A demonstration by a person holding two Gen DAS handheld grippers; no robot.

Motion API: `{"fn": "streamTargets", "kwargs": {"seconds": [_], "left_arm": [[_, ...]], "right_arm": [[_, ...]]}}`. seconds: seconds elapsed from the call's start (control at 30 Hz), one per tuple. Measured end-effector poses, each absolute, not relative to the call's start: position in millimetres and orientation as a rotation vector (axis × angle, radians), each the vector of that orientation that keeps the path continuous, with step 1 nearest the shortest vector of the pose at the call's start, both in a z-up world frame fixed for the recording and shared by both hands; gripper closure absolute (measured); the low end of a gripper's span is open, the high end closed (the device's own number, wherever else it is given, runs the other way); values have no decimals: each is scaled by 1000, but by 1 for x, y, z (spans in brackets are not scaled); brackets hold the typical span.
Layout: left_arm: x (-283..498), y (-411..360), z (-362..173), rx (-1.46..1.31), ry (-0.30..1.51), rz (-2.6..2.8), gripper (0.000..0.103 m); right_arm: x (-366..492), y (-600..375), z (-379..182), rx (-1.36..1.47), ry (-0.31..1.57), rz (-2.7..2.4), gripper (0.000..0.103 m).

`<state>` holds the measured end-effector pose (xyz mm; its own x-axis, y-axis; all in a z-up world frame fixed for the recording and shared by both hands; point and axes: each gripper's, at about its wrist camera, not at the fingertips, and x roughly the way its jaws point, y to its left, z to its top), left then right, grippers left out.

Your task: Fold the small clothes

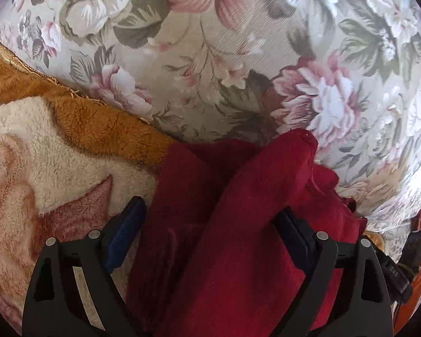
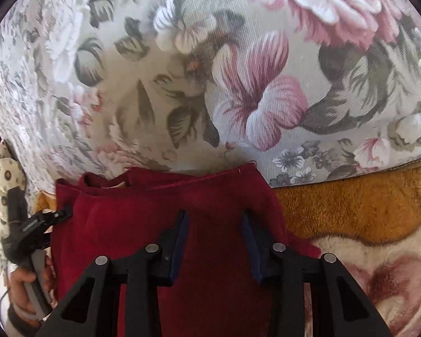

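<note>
A dark red garment (image 1: 238,224) lies bunched on a fleece blanket in front of a floral cushion. In the left wrist view my left gripper (image 1: 210,219) is open, its fingers (image 1: 126,233) wide apart on either side of a raised fold of the red cloth. In the right wrist view the same red garment (image 2: 154,210) lies flatter, its hemmed edge toward the cushion. My right gripper (image 2: 214,224) is open, with its blue-padded fingers (image 2: 179,241) over the cloth. The left gripper (image 2: 42,219) shows at the left edge, held by a hand.
A floral cushion (image 1: 210,56) rises behind the garment, also filling the right wrist view (image 2: 210,70). A brown, cream and pink fleece blanket (image 1: 56,154) lies under and beside it, at the right in the right wrist view (image 2: 365,210).
</note>
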<state>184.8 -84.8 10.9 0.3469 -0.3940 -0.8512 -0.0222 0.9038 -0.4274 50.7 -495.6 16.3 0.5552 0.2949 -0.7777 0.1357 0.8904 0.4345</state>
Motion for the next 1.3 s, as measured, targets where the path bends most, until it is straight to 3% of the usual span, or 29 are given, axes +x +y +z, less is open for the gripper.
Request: {"fn": "streamTargets", "kwargs": {"seconds": [0.2,0.37,0.47,0.53,0.57,0.77,0.97,1.17,1.23,1.3], "left_arm": [[138,-73,43,-374,1138,-334,12],[91,-70,51,-346,1117,-365,12],[74,-78,45,-324,1126,-358,12],[67,-74,45,-309,1109,-354,12],[64,-76,45,-294,1109,-351,12],[64,-72,42,-280,1132,-340,12],[57,-76,40,-223,1129,-321,12],[53,-63,42,-270,1128,-290,12],[53,-62,44,-256,1114,-273,12],[52,-63,45,-236,1115,-263,12]], "right_arm": [[-46,-511,54,561,894,194,58],[-131,-494,44,617,880,280,58],[-139,-473,21,646,914,326,58],[-133,-462,9,696,905,381,73],[-133,-460,7,690,890,376,98],[-148,-471,43,492,882,294,97],[-151,-467,12,473,1001,234,97],[-160,-469,71,375,887,145,91],[-152,-467,86,437,826,186,86],[-128,-458,89,489,823,218,73]]}}
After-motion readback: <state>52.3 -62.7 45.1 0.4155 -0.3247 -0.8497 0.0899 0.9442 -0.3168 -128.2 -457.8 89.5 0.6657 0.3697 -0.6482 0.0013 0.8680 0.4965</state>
